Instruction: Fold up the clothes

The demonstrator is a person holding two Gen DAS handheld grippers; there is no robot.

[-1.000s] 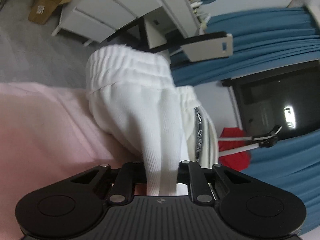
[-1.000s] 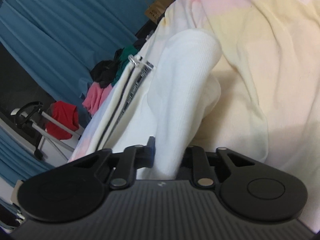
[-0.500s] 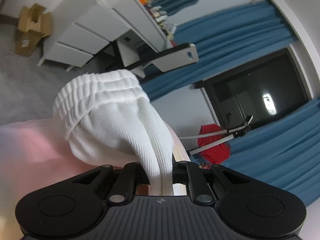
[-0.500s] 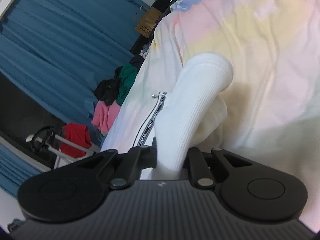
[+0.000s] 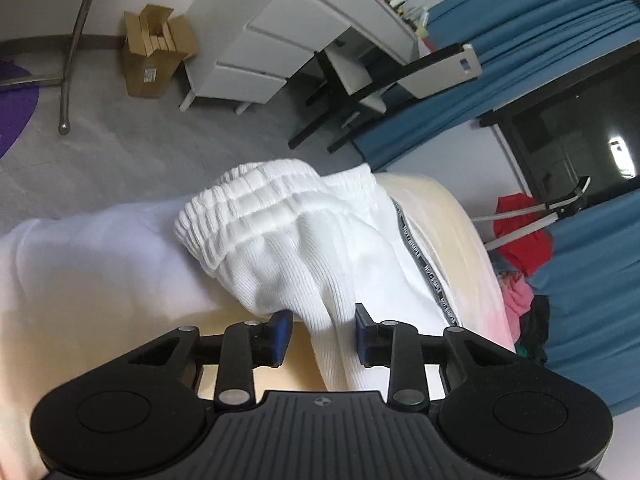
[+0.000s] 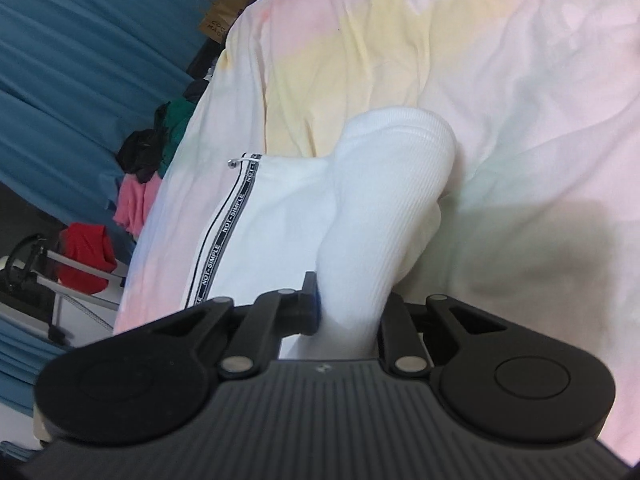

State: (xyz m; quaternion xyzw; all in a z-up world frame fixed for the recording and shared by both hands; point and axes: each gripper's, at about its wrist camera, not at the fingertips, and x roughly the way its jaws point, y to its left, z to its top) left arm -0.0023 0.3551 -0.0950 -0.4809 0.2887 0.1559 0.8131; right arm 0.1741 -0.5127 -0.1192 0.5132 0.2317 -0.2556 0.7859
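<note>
White ribbed trousers [image 5: 304, 248] with an elastic waistband and a black lettered side stripe lie bunched on a pastel bedsheet [image 5: 88, 280]. In the left wrist view my left gripper [image 5: 322, 338] is open, its blue pads apart on either side of the white fabric, which still runs between them. In the right wrist view the trousers [image 6: 280, 216] lie folded over, and my right gripper [image 6: 348, 316] is shut on a fold of the white fabric near the sheet [image 6: 520, 80].
A white drawer unit [image 5: 280, 40], a cardboard box [image 5: 156, 56] and a black chair frame [image 5: 360, 92] stand on the grey floor beyond the bed. Blue curtains [image 6: 80, 60] and a pile of coloured clothes [image 6: 140, 184] lie past the bed's edge.
My left gripper has opened and let go of the waistband fabric, which has dropped onto the sheet. My right gripper has lowered the other end toward the bed, still shut on it.
</note>
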